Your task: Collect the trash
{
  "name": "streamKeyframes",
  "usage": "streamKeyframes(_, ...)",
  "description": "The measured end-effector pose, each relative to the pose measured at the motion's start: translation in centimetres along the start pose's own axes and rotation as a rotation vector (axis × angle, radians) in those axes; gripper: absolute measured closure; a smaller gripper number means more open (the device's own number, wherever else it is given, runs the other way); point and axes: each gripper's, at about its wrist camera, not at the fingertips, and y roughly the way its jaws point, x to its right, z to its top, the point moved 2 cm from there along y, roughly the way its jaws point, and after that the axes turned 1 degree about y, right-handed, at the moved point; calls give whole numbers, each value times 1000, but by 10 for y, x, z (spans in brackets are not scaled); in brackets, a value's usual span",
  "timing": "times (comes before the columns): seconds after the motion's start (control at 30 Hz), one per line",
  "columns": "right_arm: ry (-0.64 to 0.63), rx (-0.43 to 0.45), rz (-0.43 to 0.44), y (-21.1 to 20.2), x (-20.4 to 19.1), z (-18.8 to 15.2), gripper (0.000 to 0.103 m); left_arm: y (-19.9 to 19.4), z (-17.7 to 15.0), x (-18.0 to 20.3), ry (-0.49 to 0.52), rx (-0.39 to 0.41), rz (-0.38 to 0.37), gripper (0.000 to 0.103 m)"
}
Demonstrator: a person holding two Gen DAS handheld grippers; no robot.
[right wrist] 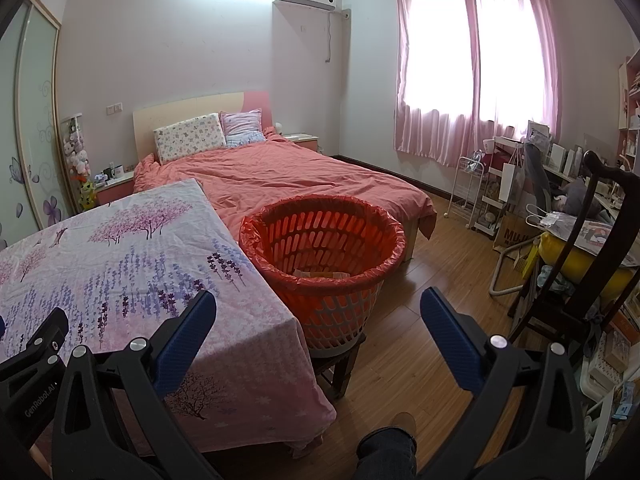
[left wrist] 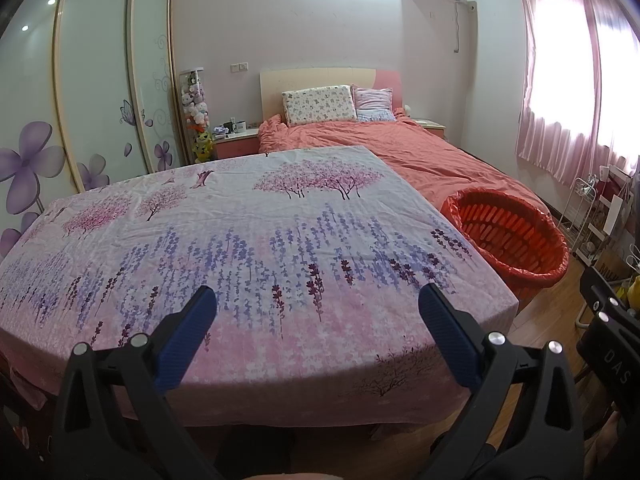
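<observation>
Left gripper (left wrist: 318,306) and right gripper (right wrist: 318,308): jaws wide, empty. Trash (right wrist: 320,274) (flat pale pieces, likely light and flimsy) lies inside the lined basket (right wrist: 394,236) beside the counter (right wrist: 120,248). Pinch edges, gently.

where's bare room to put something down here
The floral cloth is bare from the left gripper to its far edge by the bed. Wood floor right of the basket is open. Crowded: chair and shelf side.

basket (right wrist: 322,248) right of table (right wrist: 120,248) | on stool (right wrist: 340,364) | bed (right wrist: 280,176) behind
</observation>
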Motion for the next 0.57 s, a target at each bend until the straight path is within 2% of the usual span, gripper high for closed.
streamKeyframes(0.57, 0, -1, -1, 0, 0, 0, 2, 0, -4, -1, 2, -5, -4, 4)
